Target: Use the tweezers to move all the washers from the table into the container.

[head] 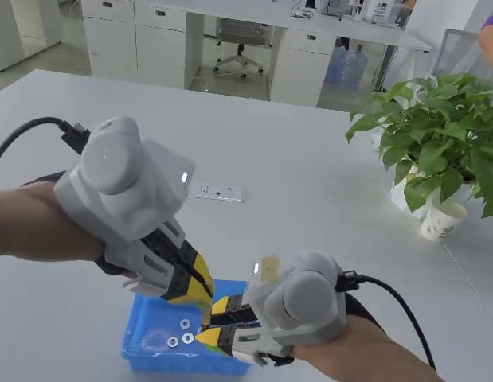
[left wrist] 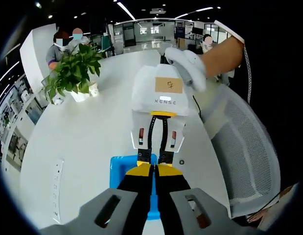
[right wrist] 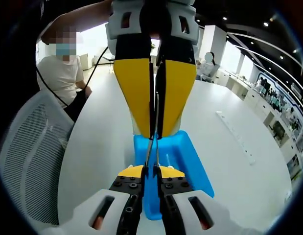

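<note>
Left gripper (head: 205,296) up close, fingers (head: 194,274) clamped on the tweezers (right wrist: 151,142), a thin sliver in the right gripper view. Right gripper (head: 214,321) pinches them too, tip to tip. Head view catches three washers (head: 186,324) in the blue container (head: 138,338), right by the fingertips.

A broad white surface (head: 310,151) carries a leafy potted plant (head: 441,143) (a paper cup (head: 442,220) just beside it). Behind stand white cabinets (head: 134,40) and an office chair (head: 238,40); strip lights (left wrist: 126,10) line the ceiling.
</note>
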`<action>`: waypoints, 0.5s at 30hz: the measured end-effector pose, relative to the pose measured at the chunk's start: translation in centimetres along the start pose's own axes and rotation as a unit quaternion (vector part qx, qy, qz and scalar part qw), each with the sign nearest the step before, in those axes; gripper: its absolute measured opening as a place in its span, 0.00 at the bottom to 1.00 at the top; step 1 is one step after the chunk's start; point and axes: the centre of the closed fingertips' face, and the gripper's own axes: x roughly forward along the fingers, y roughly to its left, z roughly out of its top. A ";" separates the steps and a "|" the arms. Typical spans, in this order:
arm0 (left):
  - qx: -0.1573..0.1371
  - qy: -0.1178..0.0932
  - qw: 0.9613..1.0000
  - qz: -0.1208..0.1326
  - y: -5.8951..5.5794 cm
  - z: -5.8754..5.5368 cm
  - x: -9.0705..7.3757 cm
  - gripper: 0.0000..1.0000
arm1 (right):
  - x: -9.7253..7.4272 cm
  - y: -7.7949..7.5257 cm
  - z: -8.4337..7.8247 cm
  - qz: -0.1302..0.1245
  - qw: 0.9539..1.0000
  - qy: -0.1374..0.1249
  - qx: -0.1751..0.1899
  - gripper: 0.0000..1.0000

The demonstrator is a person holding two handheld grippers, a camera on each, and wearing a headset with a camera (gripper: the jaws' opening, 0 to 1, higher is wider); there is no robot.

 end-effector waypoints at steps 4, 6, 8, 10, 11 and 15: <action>0.007 -0.004 1.000 -0.006 -1.2 0.2 0.4 0.05 | -0.4 1.0 -0.4 -0.001 1.000 0.001 0.005 0.11; 0.007 -0.006 1.000 -0.009 -1.6 0.2 0.7 0.05 | -0.4 1.5 -0.8 0.000 1.000 0.003 0.007 0.11; 0.005 -0.009 1.000 -0.014 -2.2 0.2 1.1 0.05 | -0.4 2.1 -1.1 0.001 1.000 0.005 0.010 0.11; 0.005 -0.009 1.000 -0.017 -2.6 0.1 1.4 0.05 | -0.4 2.6 -1.4 0.002 1.000 0.006 0.011 0.11; 0.003 -0.009 1.000 -0.019 -2.9 0.0 1.6 0.05 | -0.4 3.0 -1.6 0.003 1.000 0.007 0.013 0.11; 0.004 -0.011 1.000 -0.022 -3.7 -0.2 2.3 0.05 | -0.3 3.8 -2.3 0.004 1.000 0.009 0.018 0.11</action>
